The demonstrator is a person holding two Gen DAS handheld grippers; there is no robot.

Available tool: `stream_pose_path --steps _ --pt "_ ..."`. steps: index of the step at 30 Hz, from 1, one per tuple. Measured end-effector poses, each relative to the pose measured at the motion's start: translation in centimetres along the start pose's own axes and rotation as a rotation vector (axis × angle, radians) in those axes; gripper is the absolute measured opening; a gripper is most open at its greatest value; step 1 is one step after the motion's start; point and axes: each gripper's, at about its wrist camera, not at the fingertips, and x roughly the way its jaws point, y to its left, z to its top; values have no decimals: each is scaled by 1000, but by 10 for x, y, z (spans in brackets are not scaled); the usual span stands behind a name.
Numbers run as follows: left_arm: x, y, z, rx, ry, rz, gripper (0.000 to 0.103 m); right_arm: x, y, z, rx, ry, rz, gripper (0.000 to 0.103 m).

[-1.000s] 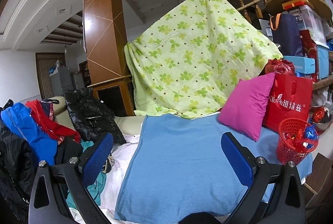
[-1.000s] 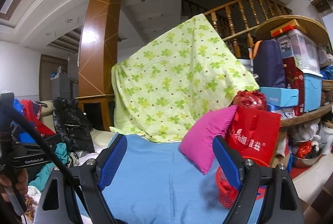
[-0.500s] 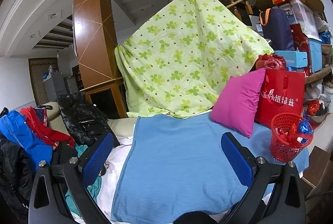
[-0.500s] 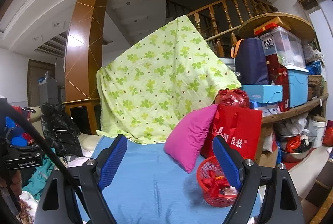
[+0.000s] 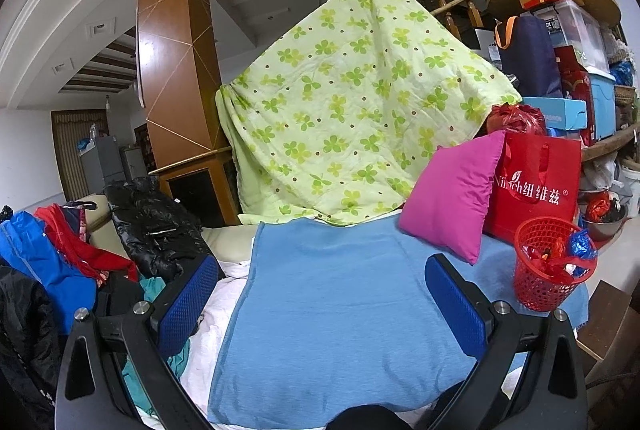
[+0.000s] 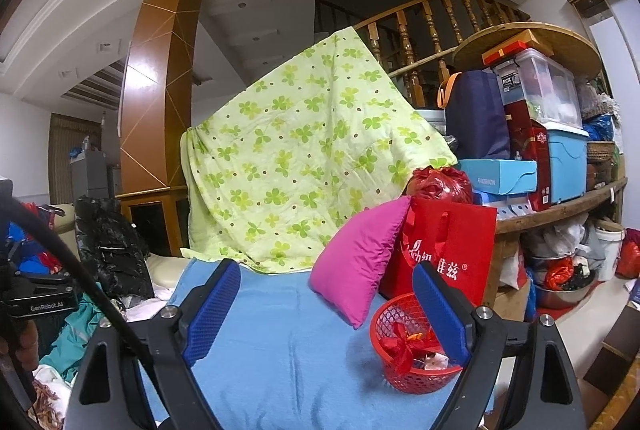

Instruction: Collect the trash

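Note:
A small red mesh basket [image 5: 548, 270] stands on the right end of a blue blanket [image 5: 340, 310]. It holds red and blue wrappers [image 5: 576, 246]. The basket also shows in the right wrist view [image 6: 412, 358], partly behind one fingertip. My left gripper [image 5: 322, 298] is open and empty above the blanket, left of the basket. My right gripper [image 6: 328, 306] is open and empty, with the basket just beyond its right finger. No loose trash shows on the blanket.
A pink pillow [image 5: 452, 190] and a red shopping bag [image 5: 540, 186] stand behind the basket. A green clover quilt [image 5: 352, 118] hangs behind the blanket. Clothes [image 5: 60, 262] pile at the left. Stacked boxes [image 6: 552, 134] fill a round shelf at the right.
The right wrist view has swung right and back, bringing the red basket fully into sight. The left wrist view has shifted only slightly. Both grippers stay open.

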Motion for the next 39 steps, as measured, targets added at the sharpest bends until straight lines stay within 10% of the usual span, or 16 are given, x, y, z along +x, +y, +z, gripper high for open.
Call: stream_pose_path --steps 39 --pt "18 -29 -8 35 82 -73 103 3 -10 -13 19 26 -15 90"
